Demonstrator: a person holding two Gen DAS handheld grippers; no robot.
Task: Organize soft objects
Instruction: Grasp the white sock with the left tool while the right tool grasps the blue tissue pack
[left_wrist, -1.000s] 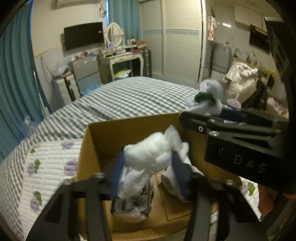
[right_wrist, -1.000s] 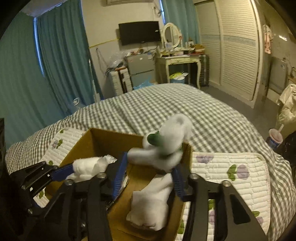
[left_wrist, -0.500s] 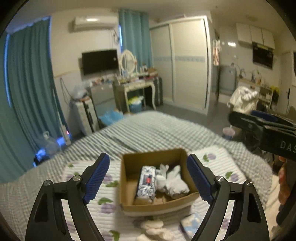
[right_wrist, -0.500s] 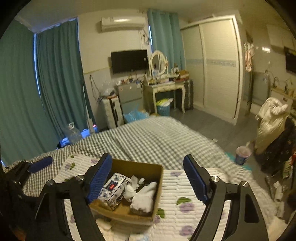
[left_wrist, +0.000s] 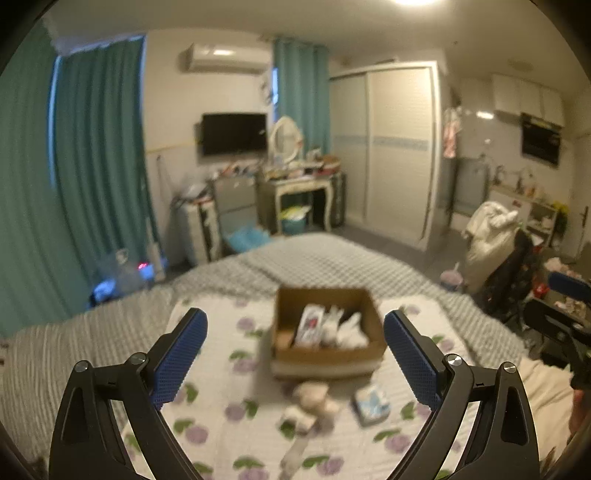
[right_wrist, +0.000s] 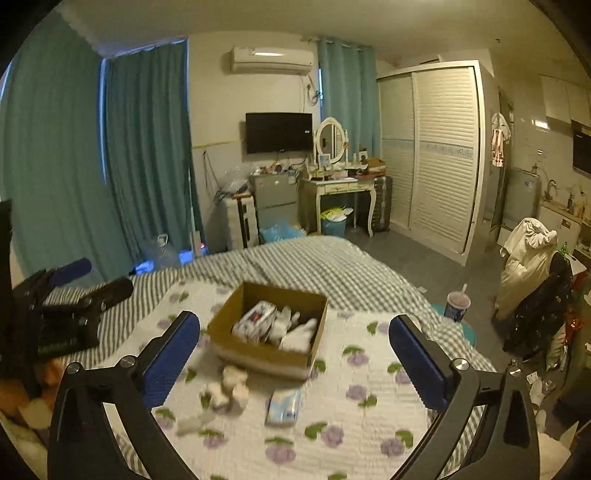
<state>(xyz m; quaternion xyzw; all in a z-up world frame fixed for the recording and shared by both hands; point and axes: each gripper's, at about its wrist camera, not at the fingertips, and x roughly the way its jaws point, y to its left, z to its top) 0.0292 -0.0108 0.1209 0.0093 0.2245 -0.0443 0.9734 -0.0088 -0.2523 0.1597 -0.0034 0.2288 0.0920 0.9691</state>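
Flowered quilt (right_wrist: 369, 417) carries cardboard box (right_wrist: 258, 354), long side across my view; my left gripper (left_wrist: 295, 354) and right gripper (right_wrist: 295, 358) wide, empty.

One box (right_wrist: 266, 356) sits on the bed. Inside it is one printed pack (right_wrist: 255, 320) and about three white soft things (right_wrist: 299, 334) — they blur together, so the count is not sure. On the quilt (right_wrist: 354, 417) in front lie one blue pack (right_wrist: 283, 406) and two or three small soft lumps (right_wrist: 231, 384). Two grippers show — left (left_wrist: 295, 354) and right (right_wrist: 295, 360).
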